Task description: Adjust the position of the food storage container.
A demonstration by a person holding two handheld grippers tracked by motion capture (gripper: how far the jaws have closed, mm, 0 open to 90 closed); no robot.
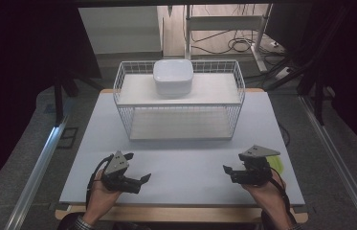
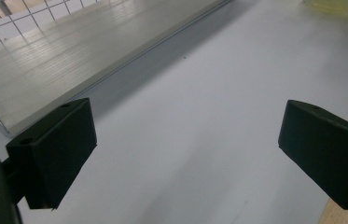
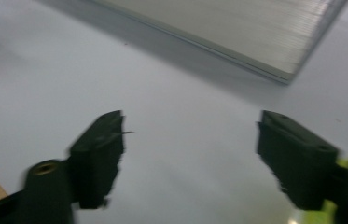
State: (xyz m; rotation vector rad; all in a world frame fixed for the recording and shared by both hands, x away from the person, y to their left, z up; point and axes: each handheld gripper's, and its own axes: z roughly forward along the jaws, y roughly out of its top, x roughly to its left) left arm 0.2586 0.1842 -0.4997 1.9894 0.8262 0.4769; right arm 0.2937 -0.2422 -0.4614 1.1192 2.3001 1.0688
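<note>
High view: a wire rack (image 1: pixel 121 84) stands at the far middle of the worktop (image 1: pixel 185 167), and a white bowl (image 1: pixel 173 76) sits upside down on the rack's upper shelf, at its centre and towards the back. Nearer than the rack, the left tool (image 1: pixel 138 167) rests at the front left, jaws spread wide with nothing between them; the left tool view confirms bare worktop between its pads (image 2: pixel 59 149). At the rack's front right, the right tool (image 3: pixel 190 154) is partly spread and empty, its pads clear of everything. A yellow-green item (image 1: pixel 277 165) lies just beside the right tool, on the side away from the rack; its kind cannot be told. The bowl looks like glazed ceramic or hard plastic: stiff, smooth, likely slippery, and breakable if dropped. Its rounded square shell offers no edge on top, so a pinch across the dome would probably slide off. A better hold is judged to be at the rim, where the wall meets the shelf, or across two opposite flat sides with the jaws fully spread first.
</note>
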